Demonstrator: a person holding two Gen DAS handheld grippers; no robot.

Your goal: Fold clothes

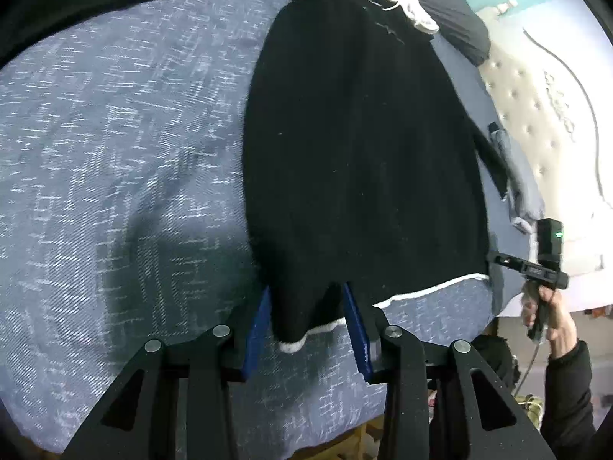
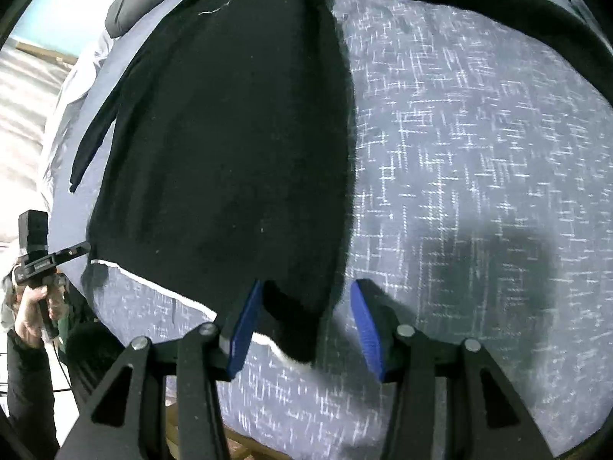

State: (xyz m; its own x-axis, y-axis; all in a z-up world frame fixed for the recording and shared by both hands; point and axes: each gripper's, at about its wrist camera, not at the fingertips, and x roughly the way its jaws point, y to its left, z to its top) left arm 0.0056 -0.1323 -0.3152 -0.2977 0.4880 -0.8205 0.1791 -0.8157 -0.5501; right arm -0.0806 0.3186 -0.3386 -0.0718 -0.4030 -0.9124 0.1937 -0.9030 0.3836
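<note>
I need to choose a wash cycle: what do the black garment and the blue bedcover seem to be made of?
Black garment: apparently a soft matte knit, fuzzy and lint-specked, with white hem trim. Bedcover: seemingly a woven cotton-like fabric, showing diagonal twill lines and white slub flecks.

both wrist views low and close over the bed [image 1: 115, 153], sharing the black garment [image 1: 364, 153]

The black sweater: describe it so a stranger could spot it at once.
Start at the bed covered by a blue-grey flecked bedspread. The black sweater lies flat along it, its near hem corners between the open fingers of the left gripper and right gripper. Unlike the dark pillow beyond, it has a thin white hem edge.
</note>
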